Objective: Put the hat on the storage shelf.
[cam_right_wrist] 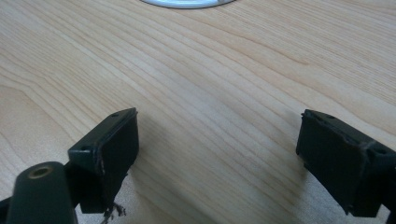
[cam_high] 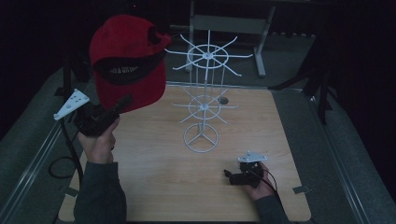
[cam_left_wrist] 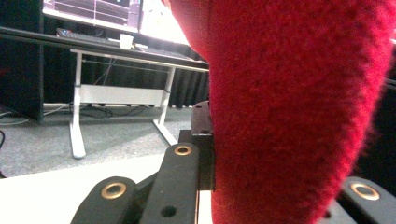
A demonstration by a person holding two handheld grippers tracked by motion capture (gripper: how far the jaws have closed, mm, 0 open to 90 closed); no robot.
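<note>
A red cap (cam_high: 128, 60) with a black underside to its brim hangs in the air at the left, held up by my left gripper (cam_high: 122, 103), which is shut on its lower edge. In the left gripper view the red fabric (cam_left_wrist: 289, 107) sits clamped between the black jaws. A white wire rack (cam_high: 204, 93) with two tiers of spoke hooks stands on a ring base at the table's middle; the cap is just left of its top tier. My right gripper (cam_high: 229, 175) rests low at the front right, open, with bare wood between its fingers (cam_right_wrist: 109, 144).
The wooden table (cam_high: 163, 182) has grey carpet around it. A white desk frame (cam_high: 224, 23) stands behind the table. A dark tripod leg (cam_high: 322, 93) stands at the right. The rack's ring base (cam_right_wrist: 182, 3) lies ahead of my right gripper.
</note>
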